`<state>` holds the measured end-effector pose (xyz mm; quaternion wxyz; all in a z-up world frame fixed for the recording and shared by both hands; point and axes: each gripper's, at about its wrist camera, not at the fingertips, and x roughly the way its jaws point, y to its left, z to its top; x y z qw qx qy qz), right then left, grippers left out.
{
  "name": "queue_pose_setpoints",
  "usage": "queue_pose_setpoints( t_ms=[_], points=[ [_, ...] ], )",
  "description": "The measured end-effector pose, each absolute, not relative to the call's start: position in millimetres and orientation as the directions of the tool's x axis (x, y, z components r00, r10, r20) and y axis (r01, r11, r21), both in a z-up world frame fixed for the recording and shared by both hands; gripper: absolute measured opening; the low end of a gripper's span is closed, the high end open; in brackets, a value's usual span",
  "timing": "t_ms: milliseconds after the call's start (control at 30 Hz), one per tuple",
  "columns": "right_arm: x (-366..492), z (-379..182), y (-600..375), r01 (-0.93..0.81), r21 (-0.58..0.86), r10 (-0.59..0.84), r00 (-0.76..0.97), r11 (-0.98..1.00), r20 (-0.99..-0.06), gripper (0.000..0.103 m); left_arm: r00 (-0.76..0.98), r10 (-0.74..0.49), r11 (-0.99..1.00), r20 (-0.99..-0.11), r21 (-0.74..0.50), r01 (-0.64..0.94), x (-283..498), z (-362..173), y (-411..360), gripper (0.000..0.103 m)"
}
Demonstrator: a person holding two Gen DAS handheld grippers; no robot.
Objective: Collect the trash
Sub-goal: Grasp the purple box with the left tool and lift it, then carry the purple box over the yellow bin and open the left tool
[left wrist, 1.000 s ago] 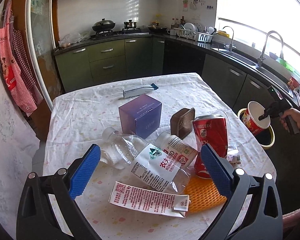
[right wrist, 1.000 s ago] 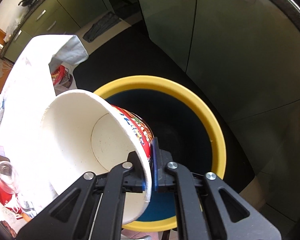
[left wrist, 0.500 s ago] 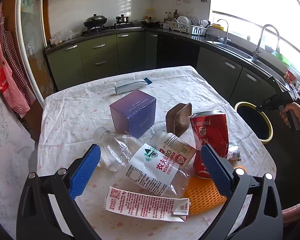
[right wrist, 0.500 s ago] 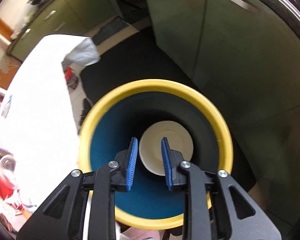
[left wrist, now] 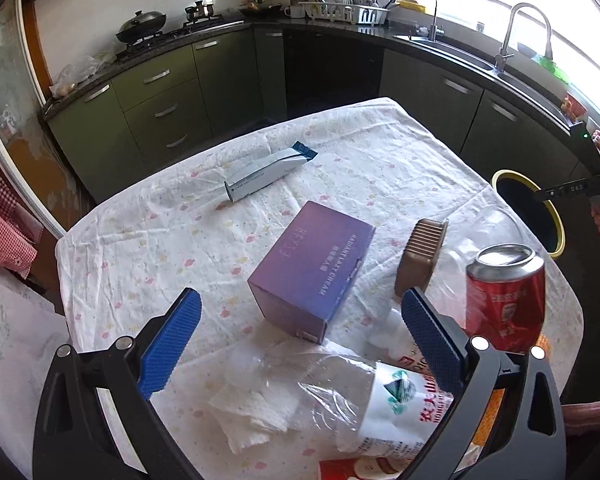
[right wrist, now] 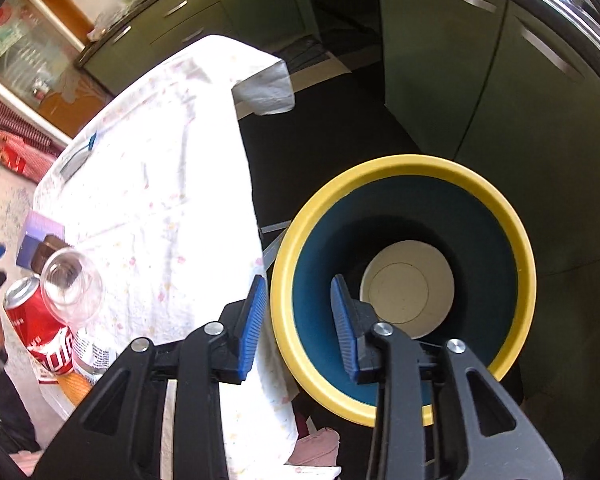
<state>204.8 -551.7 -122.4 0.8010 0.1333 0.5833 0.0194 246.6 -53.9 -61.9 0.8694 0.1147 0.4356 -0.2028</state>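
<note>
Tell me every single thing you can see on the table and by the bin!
Box: one, purple, table middle.
Tube: one, silver with blue end, far side of table.
Can: one, red, upright, right side of table.
Plastic bottle: one, clear, lying at near edge.
Tray: one, brown, ribbed, tilted beside the box.
Tissue: one, white, crumpled, near edge.
Bin: one, yellow rim, on floor beside table.
Cup: one, white, inside bin.
Left gripper: open, empty, above table.
Right gripper: opening, empty, above bin.
</note>
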Motion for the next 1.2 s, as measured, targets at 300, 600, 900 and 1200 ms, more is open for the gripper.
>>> queue_pose_setpoints(
  t_ms=[300,600,900,1200],
  points=[
    [197,-127,-537,0.114,0.245,0.202,0.299,0.963,-0.933,0.034,0.492,-0.225,0.840,-0.841,0.089,0.535,266,-88,-69,0.084],
    [192,-129,-527,0.092,0.261,0.223,0.301,0.961,-0.927,0.034,0.485,-0.284,0.834,-0.827,0.037,0.551,264,-88,-66,0.058],
    [181,-122,-517,0.054,0.288,0.255,0.331,0.956,-0.909,0.034,0.565,-0.316,0.826,-0.762,0.072,0.560,236,-43,-72,0.054],
    [169,-116,-520,0.041,0.301,0.267,0.355,0.953,-0.896,0.034,0.625,-0.350,0.810,-0.698,0.109,0.576,195,19,-90,0.054]
  ],
)
